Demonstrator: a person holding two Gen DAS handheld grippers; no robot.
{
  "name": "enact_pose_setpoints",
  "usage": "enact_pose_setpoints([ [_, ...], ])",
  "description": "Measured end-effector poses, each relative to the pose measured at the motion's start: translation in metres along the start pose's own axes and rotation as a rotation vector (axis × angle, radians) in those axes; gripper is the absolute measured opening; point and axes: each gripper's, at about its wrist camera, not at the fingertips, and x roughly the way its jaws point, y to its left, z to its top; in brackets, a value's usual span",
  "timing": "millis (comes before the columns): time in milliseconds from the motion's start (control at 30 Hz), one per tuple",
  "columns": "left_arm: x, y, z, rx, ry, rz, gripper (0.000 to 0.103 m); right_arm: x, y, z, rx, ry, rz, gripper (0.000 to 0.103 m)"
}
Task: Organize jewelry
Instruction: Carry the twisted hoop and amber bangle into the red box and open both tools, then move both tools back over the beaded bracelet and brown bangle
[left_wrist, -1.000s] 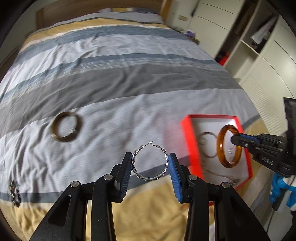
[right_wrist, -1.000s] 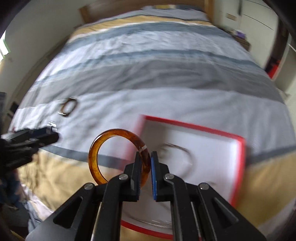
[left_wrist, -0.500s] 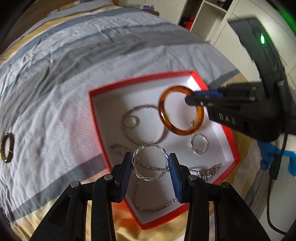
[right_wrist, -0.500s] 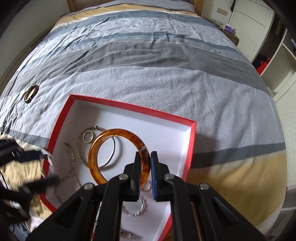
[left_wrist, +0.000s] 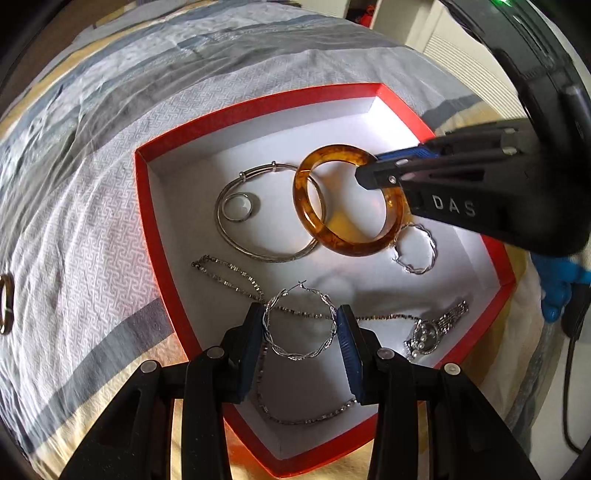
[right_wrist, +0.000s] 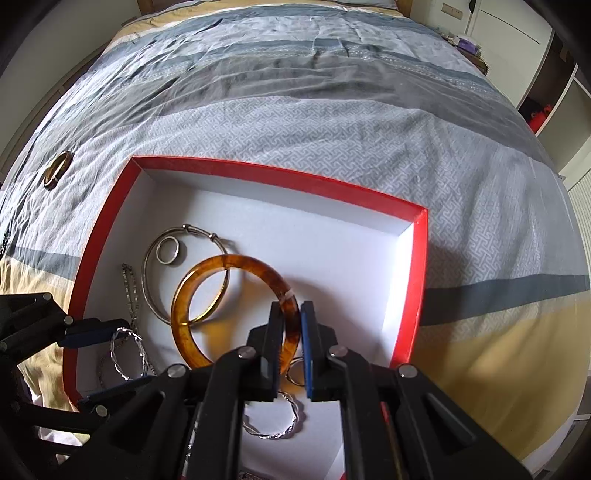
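Both grippers hang over the red box (left_wrist: 155, 236), each pointing steeply down with one piece of jewelry clamped.

**Left gripper** (left_wrist: 300, 325): grasps the twisted silver hoop earring (left_wrist: 301, 354) across its width, one pad on each side. The hoop stands face-on to the wrist camera, its hook at the far end, away from the palm. The white box floor lies directly beyond the fingertips, with a silver chain (left_wrist: 229, 273) running across under the hoop. Whether the hoop already touches the floor cannot be told.

**Right gripper** (right_wrist: 292, 332): clenched on the near rim of the amber bangle (right_wrist: 207, 295). The bangle extends ahead and to the left of the fingertips, partly overlapping a silver bangle (right_wrist: 147, 280) with a small ring (right_wrist: 168, 251) inside it. Its far edge appears close to the floor — contact is not confirmed. A second twisted hoop (right_wrist: 280, 421) lies just below this gripper.

**Governing relation:** the drop zone is straight down the finger line for both hands, so release alone should suffice. The left hoop looks nearer the box's front wall; the right bangle is more central.

**Change from one second ago:** the left gripper was over bare bedspread (right_wrist: 332, 147) with the box off to its right — it is now above the box. The right gripper was over the box edge and now sits lower and further inside. Both grips are unchanged. A brown ring (right_wrist: 55, 170) remains on the bedspread, well apart to the left.
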Motion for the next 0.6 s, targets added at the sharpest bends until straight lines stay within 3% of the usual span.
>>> enact_pose_setpoints([
  [333,-0.007,-0.003,-0.013,0.006,-0.007,-0.037,0.04,-0.003,-0.003,-0.003,0.033,0.012,-0.01,0.01],
  [467,-0.02,0.002,-0.016,-0.019,-0.019,-0.057,0.049,-0.013,-0.006,-0.006,0.06,-0.002,-0.004,0.01],
  [600,-0.032,0.007,-0.018,-0.027,-0.03,-0.06,0.05,-0.025,-0.009,-0.01,0.109,-0.016,0.002,0.017],
])
